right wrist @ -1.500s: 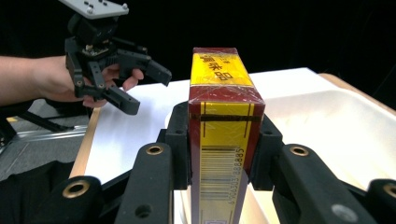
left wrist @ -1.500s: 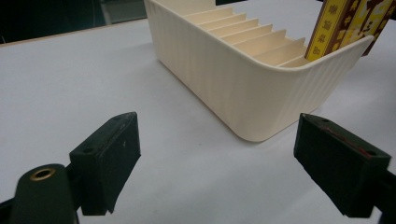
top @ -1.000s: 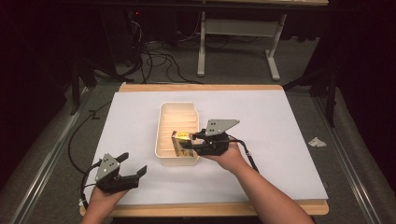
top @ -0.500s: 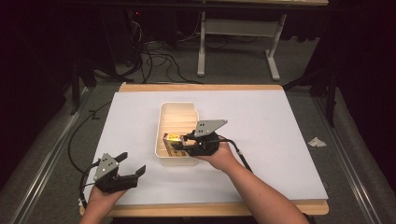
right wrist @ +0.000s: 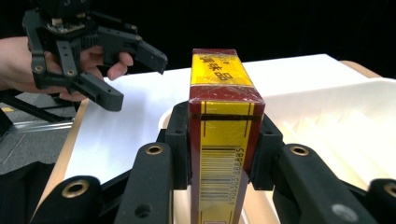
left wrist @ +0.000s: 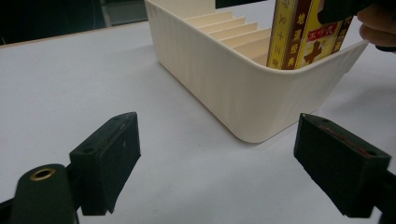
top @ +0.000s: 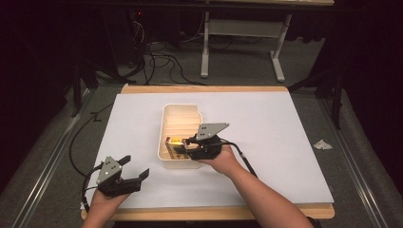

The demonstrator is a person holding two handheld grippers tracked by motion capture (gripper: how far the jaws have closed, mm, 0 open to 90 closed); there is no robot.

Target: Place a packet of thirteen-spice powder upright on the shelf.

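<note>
I have brought my right gripper [top: 189, 144] lower over the tray [top: 183, 110], jaws clamped on the box [right wrist: 225, 135], now entering its near slot. My left gripper [top: 134, 169] waits wide open, beside.

box [right wrist: 226, 135]: showing yellow and dark red, with a barcode
bin [top: 182, 118]: showing cream, ribbed
table cover [top: 266, 118]: showing white

Cream ribbed divider tray [top: 163, 137], centre of the high view, long axis running up-frame, internal partitions visible. Red-and-yellow box [right wrist: 222, 130] with barcode and printed characters stands on end in the tray's near end compartment, lower centre of frame, clamped on 2 sides.
</note>
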